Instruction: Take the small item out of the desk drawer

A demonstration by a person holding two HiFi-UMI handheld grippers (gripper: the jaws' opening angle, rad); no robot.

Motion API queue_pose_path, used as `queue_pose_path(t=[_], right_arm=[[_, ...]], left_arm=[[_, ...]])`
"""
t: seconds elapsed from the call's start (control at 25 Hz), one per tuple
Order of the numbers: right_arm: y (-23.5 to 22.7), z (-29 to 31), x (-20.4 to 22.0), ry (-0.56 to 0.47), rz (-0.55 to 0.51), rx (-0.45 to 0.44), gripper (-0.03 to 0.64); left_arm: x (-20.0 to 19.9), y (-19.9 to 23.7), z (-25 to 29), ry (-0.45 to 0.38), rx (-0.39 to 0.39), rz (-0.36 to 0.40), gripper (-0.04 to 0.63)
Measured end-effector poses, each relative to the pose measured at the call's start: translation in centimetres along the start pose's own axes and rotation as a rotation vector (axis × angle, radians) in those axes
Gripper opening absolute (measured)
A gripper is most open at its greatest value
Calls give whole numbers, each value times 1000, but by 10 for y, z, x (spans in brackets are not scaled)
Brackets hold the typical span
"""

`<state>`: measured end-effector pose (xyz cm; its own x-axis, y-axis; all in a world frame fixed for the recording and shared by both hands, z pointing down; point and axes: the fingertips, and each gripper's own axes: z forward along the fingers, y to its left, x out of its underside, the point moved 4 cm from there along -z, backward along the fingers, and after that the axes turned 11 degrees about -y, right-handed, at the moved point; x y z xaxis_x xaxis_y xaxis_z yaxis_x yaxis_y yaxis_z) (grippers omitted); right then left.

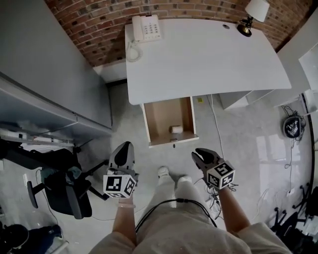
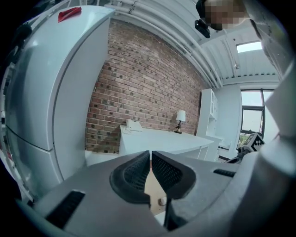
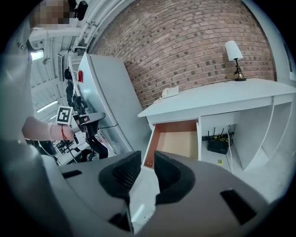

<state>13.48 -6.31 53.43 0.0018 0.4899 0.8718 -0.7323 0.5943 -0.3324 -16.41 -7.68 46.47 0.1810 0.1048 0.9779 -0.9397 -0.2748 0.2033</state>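
Where the drawer [image 1: 158, 119] stands open under the tabletop [image 1: 208, 54]: one item [image 1: 176, 129], on the drawer floor near the front wall. Long axis across the drawer, ends toward the side walls. Small, pale, stubby; finer detail too small to tell. My left tool [image 1: 126, 147]: jaws pressed together, empty. My right tool [image 1: 198, 154]: jaws spread, nothing between. Both well short of the drawer.

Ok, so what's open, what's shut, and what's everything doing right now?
Desk drawer: pulled open.
Small item: lying inside the drawer, untouched.
Left gripper: shut, empty.
Right gripper: open, empty.
Telephone: handset on its cradle.
Lamp: upright on the desk.
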Motion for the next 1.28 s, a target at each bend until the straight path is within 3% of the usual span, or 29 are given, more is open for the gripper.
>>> queue_pose_path(t=[0.56,0.92,1.28], right_arm=[[-44,72,22,124,-42,-101,97],[-75,121,52,292,-183,-155,107],[-97,157,84,472,-276,-143,117]], left_arm=[[50,-1,41,72,-14,-18,18],[89,-8,64,95,-7,-21,18],[111,7,70,127,-48,-19,18]])
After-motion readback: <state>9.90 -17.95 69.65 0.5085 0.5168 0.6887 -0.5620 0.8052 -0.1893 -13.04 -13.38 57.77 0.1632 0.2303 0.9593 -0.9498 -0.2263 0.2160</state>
